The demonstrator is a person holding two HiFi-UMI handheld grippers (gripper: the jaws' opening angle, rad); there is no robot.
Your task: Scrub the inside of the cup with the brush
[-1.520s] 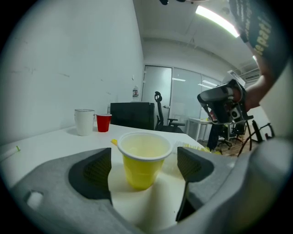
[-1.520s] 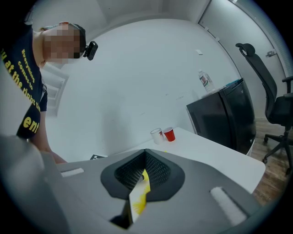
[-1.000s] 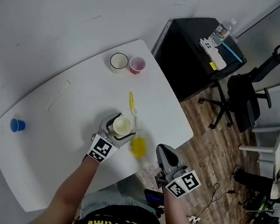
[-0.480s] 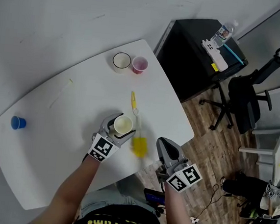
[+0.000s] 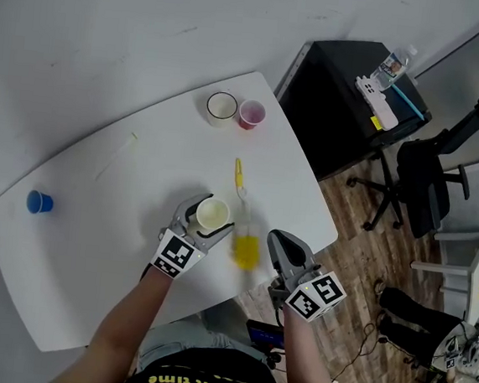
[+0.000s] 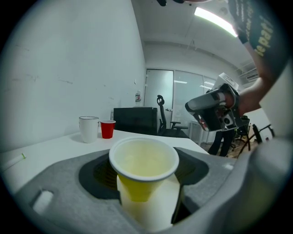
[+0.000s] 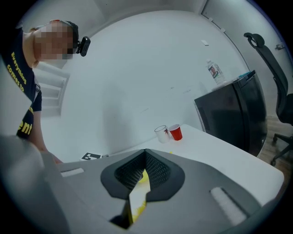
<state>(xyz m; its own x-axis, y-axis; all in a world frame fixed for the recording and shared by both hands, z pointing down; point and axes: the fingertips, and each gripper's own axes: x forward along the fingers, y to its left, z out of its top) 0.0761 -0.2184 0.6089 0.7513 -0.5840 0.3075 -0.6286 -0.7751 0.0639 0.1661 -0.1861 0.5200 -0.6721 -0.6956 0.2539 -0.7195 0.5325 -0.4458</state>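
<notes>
A pale yellow paper cup (image 5: 212, 214) stands upright on the white table (image 5: 91, 240). My left gripper (image 5: 209, 215) is round it; its jaws have just been closing and now press on the cup's sides (image 6: 143, 169). The brush (image 5: 245, 250) lies just right of the cup, its yellow bristle head near the table's front edge and its yellow handle pointing away. My right gripper (image 5: 283, 248) is shut and empty, just right of the brush head, off the table edge. In the right gripper view the brush's yellow head (image 7: 143, 179) shows behind the closed jaws.
A white mug (image 5: 221, 107) and a pink-red cup (image 5: 251, 113) stand together at the table's far corner. A small blue cup (image 5: 39, 202) is at the far left. A black cabinet (image 5: 341, 95) and an office chair (image 5: 435, 172) stand to the right, off the table.
My right gripper has edged closer to the brush head. The left gripper has stayed round the cup.
</notes>
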